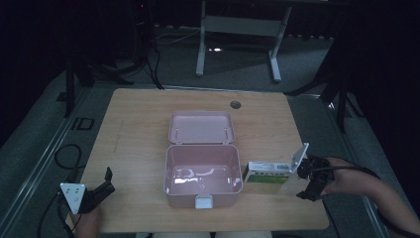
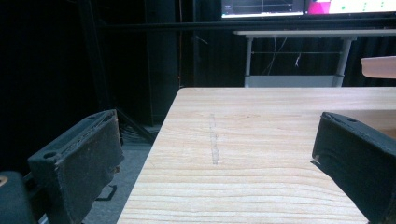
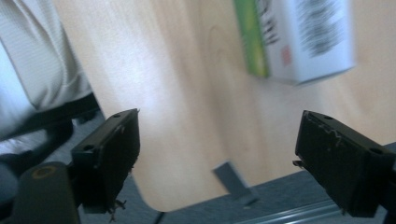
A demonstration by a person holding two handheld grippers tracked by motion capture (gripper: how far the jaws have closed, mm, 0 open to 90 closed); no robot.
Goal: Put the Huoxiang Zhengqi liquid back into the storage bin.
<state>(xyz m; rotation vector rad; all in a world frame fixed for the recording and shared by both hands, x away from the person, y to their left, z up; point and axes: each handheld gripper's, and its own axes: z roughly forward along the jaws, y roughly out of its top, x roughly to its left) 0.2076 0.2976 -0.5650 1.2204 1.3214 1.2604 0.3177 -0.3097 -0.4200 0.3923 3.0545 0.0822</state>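
An open pink box (image 1: 170, 171) sits mid-table, empty, its lid (image 1: 200, 128) laid back behind it. A white and green carton (image 1: 267, 172) lies on the table just right of the box. My right gripper (image 1: 303, 181) is at the carton's right end, open, with nothing between its jaws. In the right gripper view the carton (image 3: 299, 37) lies beyond the open right gripper (image 3: 217, 140), blurred. My left gripper (image 1: 108, 182) rests open near the table's front left corner. In the left gripper view the left gripper (image 2: 217, 140) stands wide over bare wood.
The wooden table (image 1: 138, 114) has a round cable hole (image 1: 235, 104) at the back. A white desk frame (image 1: 237, 29) stands beyond it. Cables (image 1: 67, 156) lie on the floor at the left. The person's white shirt (image 3: 32, 60) is close to the right gripper.
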